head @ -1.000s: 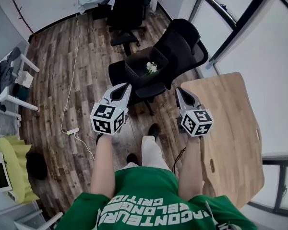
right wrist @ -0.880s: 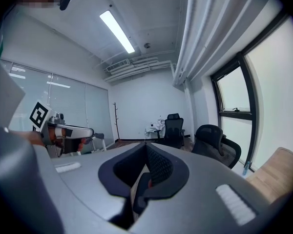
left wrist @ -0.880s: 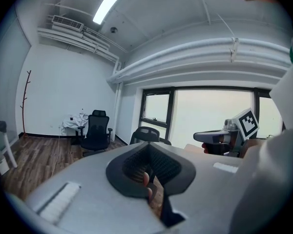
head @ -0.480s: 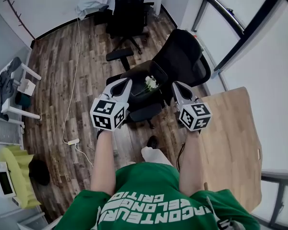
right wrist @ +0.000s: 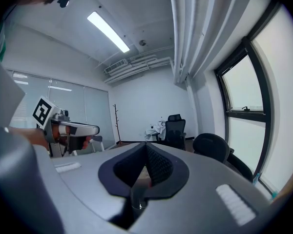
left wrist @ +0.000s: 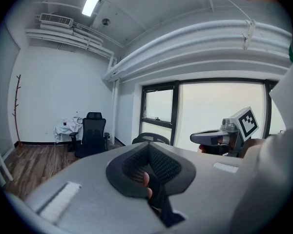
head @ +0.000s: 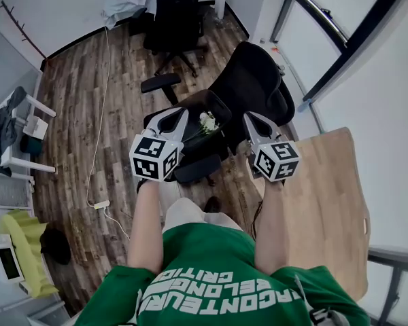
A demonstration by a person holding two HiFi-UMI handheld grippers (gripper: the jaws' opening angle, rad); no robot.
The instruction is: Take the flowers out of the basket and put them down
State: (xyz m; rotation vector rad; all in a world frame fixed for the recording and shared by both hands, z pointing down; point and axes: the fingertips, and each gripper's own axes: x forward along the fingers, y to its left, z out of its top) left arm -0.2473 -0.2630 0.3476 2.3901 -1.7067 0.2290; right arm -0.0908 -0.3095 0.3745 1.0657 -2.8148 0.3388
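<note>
A dark basket (head: 197, 102) stands on the seat of a black office chair (head: 258, 80) in the head view. White flowers (head: 207, 122) lie inside it. My left gripper (head: 179, 113) is held above the basket's left side, its jaws shut and empty. Level with it, my right gripper (head: 247, 117) hovers just right of the basket, also shut with nothing in it. Both gripper views look across the room over the closed jaws, and neither shows the basket. The right gripper (left wrist: 223, 136) shows in the left gripper view, the left gripper (right wrist: 71, 129) in the right gripper view.
A wooden table (head: 326, 202) stands to my right. A second black chair (head: 173, 9) is by the far wall. A white cable and power strip (head: 100, 204) lie on the wood floor at the left, near a small white table (head: 20, 131).
I have stepped closer to the chair. The basket with flowers now lies between the two gripper tips in the head view instead of ahead of them. Both grippers stay shut.
</note>
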